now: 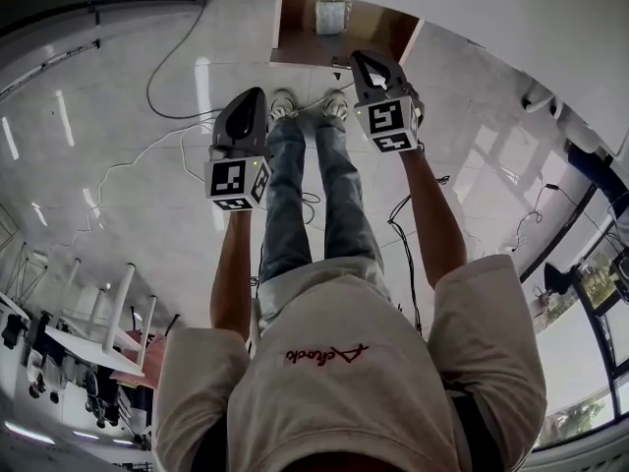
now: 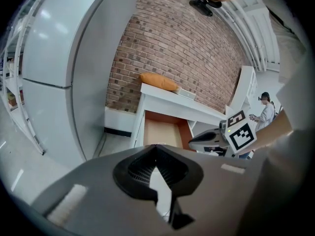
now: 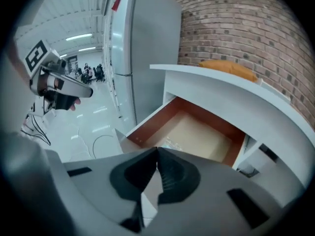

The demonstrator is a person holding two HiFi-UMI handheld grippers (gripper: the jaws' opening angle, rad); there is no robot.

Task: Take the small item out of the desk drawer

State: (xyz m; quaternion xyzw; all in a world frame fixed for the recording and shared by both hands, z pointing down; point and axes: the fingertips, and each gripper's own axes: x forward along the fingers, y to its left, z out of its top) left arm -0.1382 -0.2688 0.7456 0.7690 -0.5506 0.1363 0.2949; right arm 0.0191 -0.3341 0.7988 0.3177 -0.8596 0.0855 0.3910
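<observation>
Head view showed the small item (image 1: 332,16), a pale packet that looked clear-wrapped, lying on the brown bottom of the drawer (image 1: 295,29). It sat toward the back, close under the edge of the white desk (image 1: 491,28). What kind of thing it was could not be made out. The drawer stood pulled out, and nothing else could be seen in it.

Your right gripper (image 1: 359,55) was the nearer of the two. Its tips hung near the front edge of the drawer, apart from the small item and not touching it. In the right gripper view its jaws met at the tips with nothing between them, and they pointed down toward the drawer's inside.

Your left gripper (image 1: 254,92) hung farther to the left, over the floor (image 1: 118,195) and well apart from the drawer. In the left gripper view its jaws were likewise together at the tips and held nothing.

Your shoes (image 1: 285,106) stood on the floor between the two grippers, just in front of the drawer. Thin cables (image 1: 167,96) trailed across the pale tiles to the left.

On the desk top lay an orange cushion (image 2: 157,81), against a brick wall (image 2: 197,43). A tall white fridge (image 2: 64,58) stood beside the desk.
</observation>
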